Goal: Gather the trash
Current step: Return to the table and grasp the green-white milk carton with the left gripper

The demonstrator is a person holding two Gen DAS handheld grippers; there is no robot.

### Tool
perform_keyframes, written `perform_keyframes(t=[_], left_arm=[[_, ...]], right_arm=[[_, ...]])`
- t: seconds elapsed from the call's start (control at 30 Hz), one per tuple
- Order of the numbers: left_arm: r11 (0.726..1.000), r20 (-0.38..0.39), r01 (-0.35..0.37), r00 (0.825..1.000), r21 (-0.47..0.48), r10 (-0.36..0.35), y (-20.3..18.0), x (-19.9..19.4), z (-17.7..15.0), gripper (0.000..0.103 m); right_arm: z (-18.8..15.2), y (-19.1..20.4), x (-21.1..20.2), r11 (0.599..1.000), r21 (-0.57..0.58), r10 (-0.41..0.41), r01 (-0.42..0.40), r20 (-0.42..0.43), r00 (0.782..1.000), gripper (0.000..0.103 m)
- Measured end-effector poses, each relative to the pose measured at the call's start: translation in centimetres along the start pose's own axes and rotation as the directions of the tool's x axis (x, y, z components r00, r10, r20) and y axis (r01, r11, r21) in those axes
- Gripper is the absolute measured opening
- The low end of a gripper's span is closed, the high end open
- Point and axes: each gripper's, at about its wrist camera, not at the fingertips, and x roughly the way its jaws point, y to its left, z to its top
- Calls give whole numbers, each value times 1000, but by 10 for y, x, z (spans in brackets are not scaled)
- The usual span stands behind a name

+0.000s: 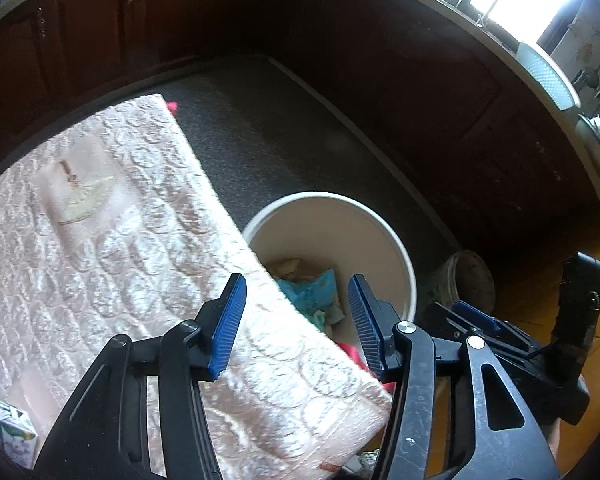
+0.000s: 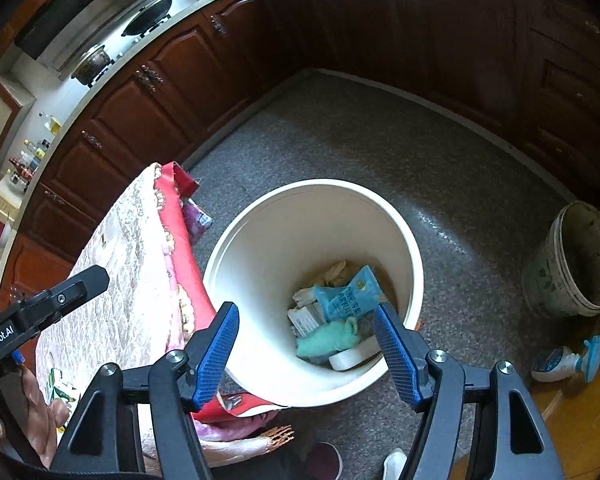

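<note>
A white round bin (image 2: 404, 240) stands on the grey floor beside the table; it also shows in the left wrist view (image 1: 396, 240). Inside lie a blue packet (image 2: 346, 294), a green crumpled piece (image 2: 328, 340), a small white carton (image 2: 306, 318) and other scraps. My right gripper (image 2: 306, 348) is open and empty, above the bin's near rim. My left gripper (image 1: 296, 320) is open and empty, over the table's edge next to the bin. A small green and white carton (image 1: 14, 432) stands on the table at the lower left.
The table has a pale pink embossed cloth (image 1: 112, 248) with a red underlayer (image 2: 180, 248). A dirty grey bucket (image 2: 576, 260) and a spray bottle (image 2: 566, 362) sit on the floor at right. Dark wooden cabinets (image 2: 148, 112) line the room.
</note>
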Motion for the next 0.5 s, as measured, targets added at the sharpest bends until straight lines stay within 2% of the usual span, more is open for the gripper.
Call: perform_keyframes(t=[0.5], left_arm=[[993,68,-115,991,-16,116,40,-47,-22,54]], right_arm=[[-7,48,-10,996,-89,25,-24,17,1000,73]])
